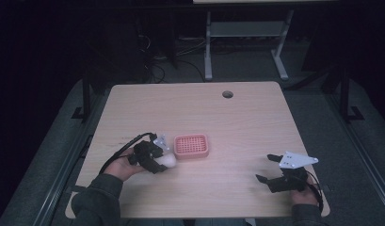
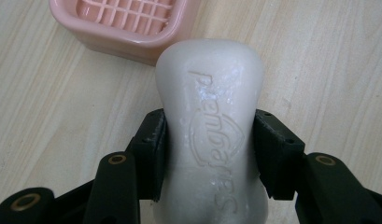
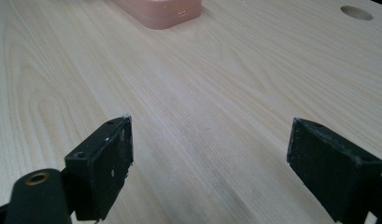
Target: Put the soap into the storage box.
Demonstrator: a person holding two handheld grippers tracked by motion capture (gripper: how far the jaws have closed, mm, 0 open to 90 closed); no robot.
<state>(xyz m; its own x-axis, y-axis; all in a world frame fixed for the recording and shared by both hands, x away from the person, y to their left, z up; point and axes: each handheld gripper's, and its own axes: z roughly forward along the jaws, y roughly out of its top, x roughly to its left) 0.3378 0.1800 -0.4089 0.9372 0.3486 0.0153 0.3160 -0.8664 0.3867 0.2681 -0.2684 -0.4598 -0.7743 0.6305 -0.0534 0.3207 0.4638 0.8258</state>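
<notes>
- Table (image 1: pixel 237 122): pale wood, round hole (image 1: pixel 227 94) near the far edge.
- Person: sleeves and hands enter from the near edge, one tool in each hand.
- Right tool (image 1: pixel 270 168): at the near right of the table, well apart from the rest; jaws spread wide, bare wood between them.
- Left tool (image 1: pixel 163 157): near left of centre, jaws pinching the soap at its narrow waist.
- Dish (image 1: pixel 191 145): pink, gridded top, sits mid-table just beside the left tool.
- Soap (image 2: pixel 212 126): white bar, embossed lettering face up, free end close to the dish's near corner; touching or not, cannot tell.
</notes>
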